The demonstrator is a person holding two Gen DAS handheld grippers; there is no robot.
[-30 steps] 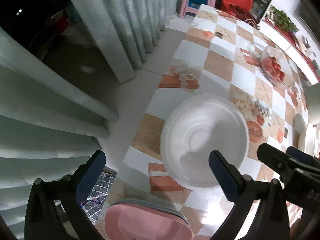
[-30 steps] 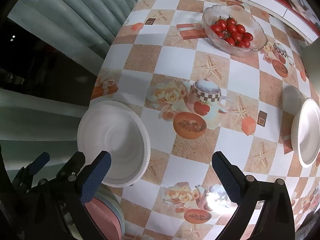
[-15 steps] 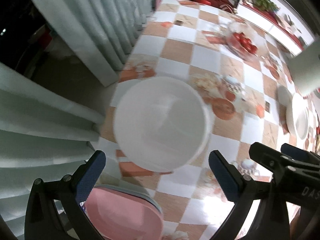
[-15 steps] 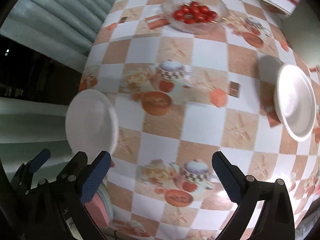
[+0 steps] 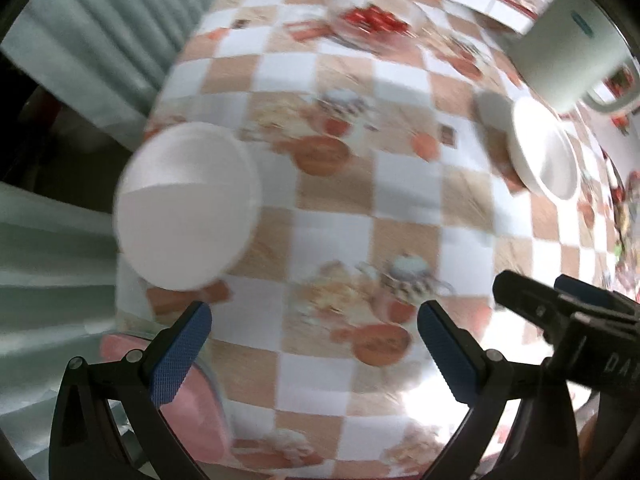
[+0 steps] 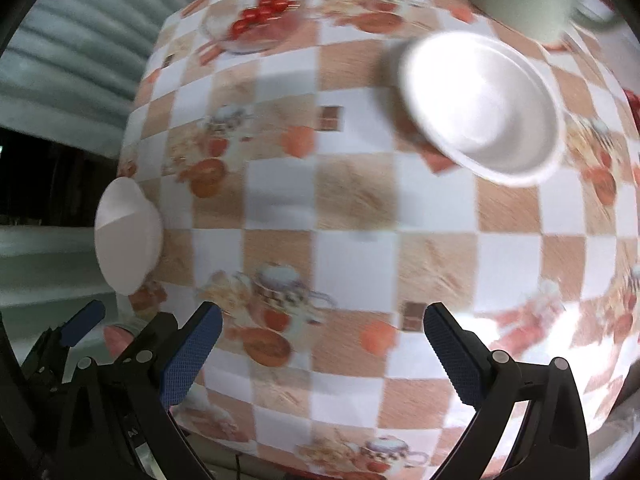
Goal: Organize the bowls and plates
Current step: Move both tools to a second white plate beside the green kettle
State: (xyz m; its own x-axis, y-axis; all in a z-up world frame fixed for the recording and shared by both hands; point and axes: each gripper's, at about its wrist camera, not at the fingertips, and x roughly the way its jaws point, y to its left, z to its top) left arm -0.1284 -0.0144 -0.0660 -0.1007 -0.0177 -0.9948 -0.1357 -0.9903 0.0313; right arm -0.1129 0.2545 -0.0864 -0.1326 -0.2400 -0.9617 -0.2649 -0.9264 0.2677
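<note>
My right tool (image 6: 320, 344), spread and empty, is nearer the white bowl (image 6: 484, 108) toward the surface's far right edge.

Checkered tablecloth (image 6: 360, 208) w/ teapot prints; glass dish of tomatoes (image 6: 256, 24) at far end (blurred), pale mug (image 5: 568, 52) nearby.
</note>
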